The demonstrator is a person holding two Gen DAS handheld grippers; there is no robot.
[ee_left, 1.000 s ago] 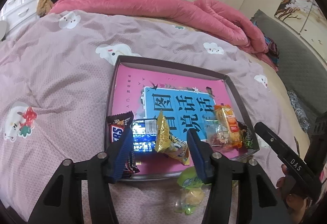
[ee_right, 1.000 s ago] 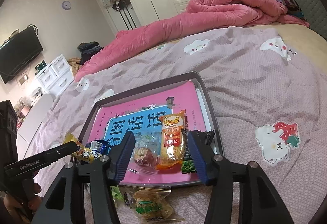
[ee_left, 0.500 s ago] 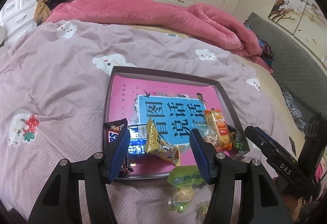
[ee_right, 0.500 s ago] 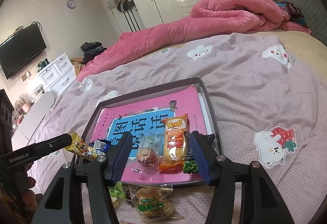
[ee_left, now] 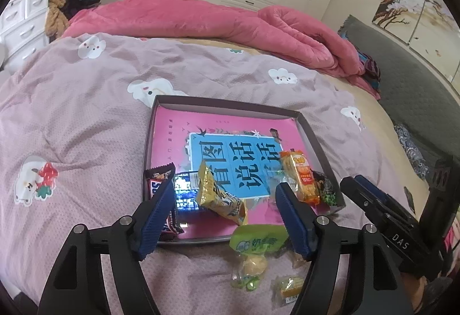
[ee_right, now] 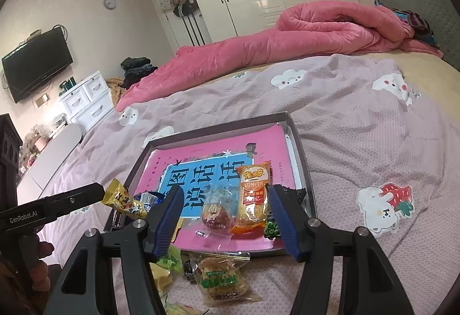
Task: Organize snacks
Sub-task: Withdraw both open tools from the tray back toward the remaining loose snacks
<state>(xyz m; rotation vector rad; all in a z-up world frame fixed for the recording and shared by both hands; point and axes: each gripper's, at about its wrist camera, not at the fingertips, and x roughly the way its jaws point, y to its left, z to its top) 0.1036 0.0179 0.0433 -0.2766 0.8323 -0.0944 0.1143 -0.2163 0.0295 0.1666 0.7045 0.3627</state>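
A shallow dark tray (ee_left: 313, 139) with a pink and blue book inside lies on the bed; it also shows in the right wrist view (ee_right: 302, 154). In it lie a Snickers bar (ee_left: 156, 185), a blue packet (ee_left: 187, 194), a gold packet (ee_left: 218, 197), an orange cracker pack (ee_left: 300, 175) and a dark green pack (ee_left: 326, 190). My left gripper (ee_left: 227, 217) is open and empty, above the tray's near edge. My right gripper (ee_right: 225, 217) is open and empty, above a clear-wrapped pastry (ee_right: 215, 211) and the orange pack (ee_right: 253, 197).
Loose snacks lie on the purple bedspread in front of the tray: a green-topped bag (ee_left: 256, 243), a small yellow candy (ee_left: 289, 286), a green-labelled cake (ee_right: 221, 277). A rolled pink quilt (ee_left: 230, 24) lies at the bed's far side. White drawers (ee_right: 86, 99) stand left.
Both grippers have pulled back and up from the tray, so more of the bed and the loose snacks show. The gold packet lies in the tray. Jaws stay open.
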